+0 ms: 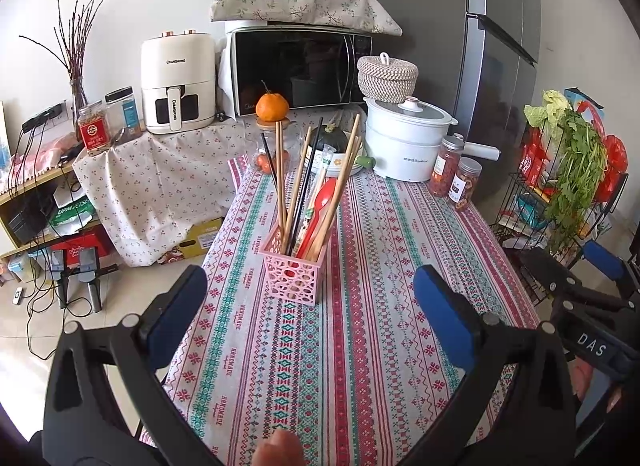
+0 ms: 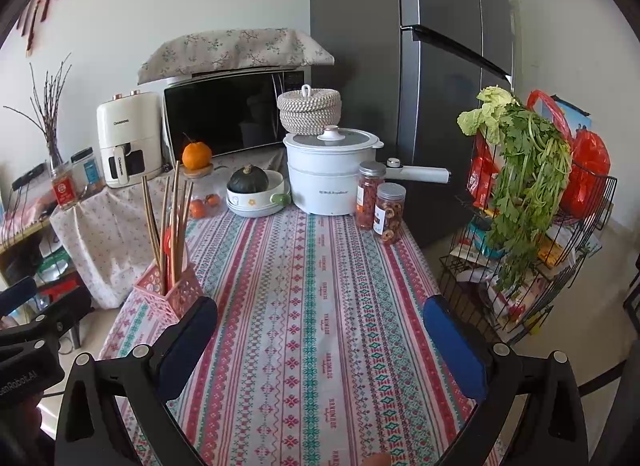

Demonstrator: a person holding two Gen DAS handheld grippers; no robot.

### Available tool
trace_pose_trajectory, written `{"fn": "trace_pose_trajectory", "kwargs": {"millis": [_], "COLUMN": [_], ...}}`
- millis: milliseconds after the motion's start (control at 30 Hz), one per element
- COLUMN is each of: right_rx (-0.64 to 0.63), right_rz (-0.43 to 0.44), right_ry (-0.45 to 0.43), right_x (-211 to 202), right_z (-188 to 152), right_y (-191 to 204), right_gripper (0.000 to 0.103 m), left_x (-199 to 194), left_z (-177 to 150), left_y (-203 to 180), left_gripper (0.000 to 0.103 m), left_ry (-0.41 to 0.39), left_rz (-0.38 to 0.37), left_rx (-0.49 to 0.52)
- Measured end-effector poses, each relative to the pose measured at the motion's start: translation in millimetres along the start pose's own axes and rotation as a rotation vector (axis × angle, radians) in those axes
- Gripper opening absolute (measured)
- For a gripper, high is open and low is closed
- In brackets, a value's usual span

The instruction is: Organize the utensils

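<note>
Chopsticks point(image 1: 298, 181), red spoon point(image 1: 322, 201) upright in pink lattice basket point(image 1: 294, 272); both grippers wide, empty.

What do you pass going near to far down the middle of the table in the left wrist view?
Left tool → pink utensil basket → white bowl holding a green squash → microwave.

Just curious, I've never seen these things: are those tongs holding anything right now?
No. Both the left tongs and the right tongs are open and empty; the utensils stand in the pink basket.
</note>
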State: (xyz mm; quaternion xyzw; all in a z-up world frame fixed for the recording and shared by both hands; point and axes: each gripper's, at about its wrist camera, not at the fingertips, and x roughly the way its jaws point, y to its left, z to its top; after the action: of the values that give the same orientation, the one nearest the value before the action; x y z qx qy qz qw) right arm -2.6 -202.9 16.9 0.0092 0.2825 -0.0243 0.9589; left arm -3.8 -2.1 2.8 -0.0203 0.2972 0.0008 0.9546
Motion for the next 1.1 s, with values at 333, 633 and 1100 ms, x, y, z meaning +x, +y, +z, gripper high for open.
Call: {"fn": "trace_pose_trajectory", "kwargs": {"millis": [333,633,1100], "right_rx": [-0.003,-0.004,-0.005], "right_rz": [-0.002,-0.008,-0.010], "right_ry": [0.003,0.005,0.011], "right_x": [1.0,1.9,3.7], "right_z": [-2.2,-2.2,-2.5], "right_y": [0.2,0.0,-2.2], "right_gripper": [0.103,0.103,0.103], "left_x": [-3.6,-5.9,-3.0], "left_z": [0.8,2.2,0.9], "left_y": [0.2,0.3,-3.1], "left_gripper": [0.103,0.103,0.103], "left_ry": [-0.025,-0.044,-0.018], "left_rz": [-0.013,-0.017,-0.001], "left_rx": [0.006,0.009,0.019]}}
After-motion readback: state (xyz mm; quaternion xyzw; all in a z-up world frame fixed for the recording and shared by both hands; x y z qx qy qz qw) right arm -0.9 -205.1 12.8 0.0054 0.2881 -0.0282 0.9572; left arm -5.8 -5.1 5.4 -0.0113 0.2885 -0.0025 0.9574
